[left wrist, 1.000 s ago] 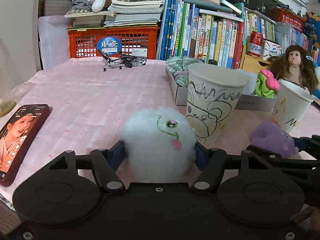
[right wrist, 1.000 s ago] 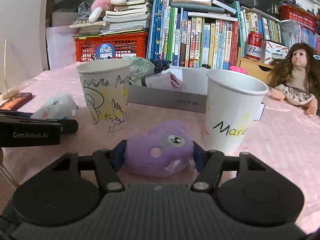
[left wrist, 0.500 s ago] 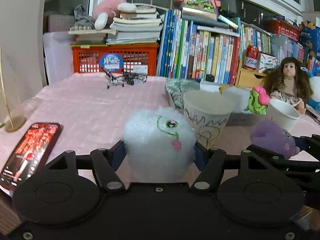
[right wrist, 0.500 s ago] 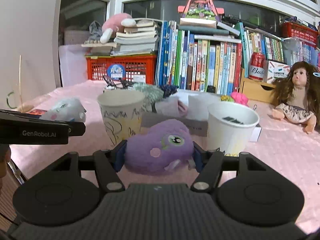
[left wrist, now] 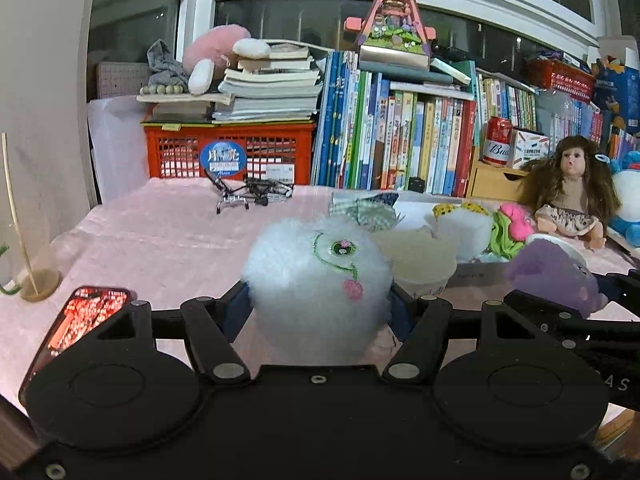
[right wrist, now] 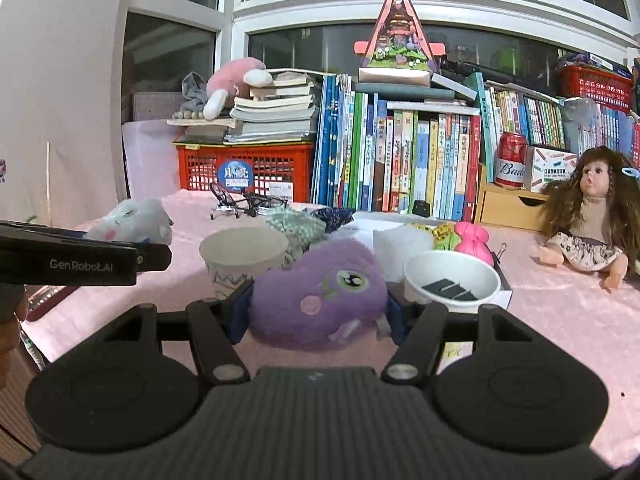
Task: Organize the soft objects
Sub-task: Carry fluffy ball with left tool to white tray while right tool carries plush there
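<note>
My left gripper [left wrist: 318,314] is shut on a fluffy white plush ball [left wrist: 316,284] with a stitched green eye, held above the pink tablecloth [left wrist: 168,240]. My right gripper [right wrist: 316,314] is shut on a purple plush toy [right wrist: 320,300], also lifted. Each toy shows in the other view: the purple plush [left wrist: 556,276] at the right, the white plush [right wrist: 132,222] at the left. Below and ahead stand two paper cups: a doodled one [right wrist: 242,258] on the left and a white one [right wrist: 452,280] on the right with dark strips inside.
A shallow box [right wrist: 496,298] behind the cups holds cloth scraps and small soft toys. A doll [right wrist: 588,224] sits at the right. A phone [left wrist: 80,320] lies at the left. Books [right wrist: 400,164] and a red crate [right wrist: 244,166] line the back; a small drone [left wrist: 248,192] rests nearby.
Both grippers have risen with their toys held. The cups have dropped lower in both views, so I see into their openings, and more of the window and shelf shows.
</note>
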The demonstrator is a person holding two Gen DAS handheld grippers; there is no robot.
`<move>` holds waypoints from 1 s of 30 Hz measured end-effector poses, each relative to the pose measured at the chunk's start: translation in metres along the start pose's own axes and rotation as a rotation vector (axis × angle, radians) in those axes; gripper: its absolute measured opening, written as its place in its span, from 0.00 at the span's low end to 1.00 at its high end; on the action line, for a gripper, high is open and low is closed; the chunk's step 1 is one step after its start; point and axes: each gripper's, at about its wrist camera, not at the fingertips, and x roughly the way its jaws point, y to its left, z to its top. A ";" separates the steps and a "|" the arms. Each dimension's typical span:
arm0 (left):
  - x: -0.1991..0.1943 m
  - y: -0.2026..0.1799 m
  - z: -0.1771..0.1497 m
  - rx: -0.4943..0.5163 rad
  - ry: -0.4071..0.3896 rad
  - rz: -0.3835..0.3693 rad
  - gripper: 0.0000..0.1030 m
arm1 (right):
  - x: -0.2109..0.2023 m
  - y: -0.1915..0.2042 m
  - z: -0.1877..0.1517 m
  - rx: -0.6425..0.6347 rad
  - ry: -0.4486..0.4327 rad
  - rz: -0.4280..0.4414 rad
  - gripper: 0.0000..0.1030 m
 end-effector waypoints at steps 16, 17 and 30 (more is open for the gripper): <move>0.004 0.004 0.049 -0.007 -0.065 -0.060 0.64 | -0.001 -0.024 0.044 0.022 -0.059 0.021 0.66; 0.005 0.004 0.053 -0.005 -0.070 -0.069 0.64 | 0.000 -0.027 0.047 0.021 -0.060 0.018 0.66; 0.044 -0.019 0.113 0.078 -0.062 -0.176 0.64 | 0.029 -0.067 0.090 -0.002 -0.054 -0.053 0.66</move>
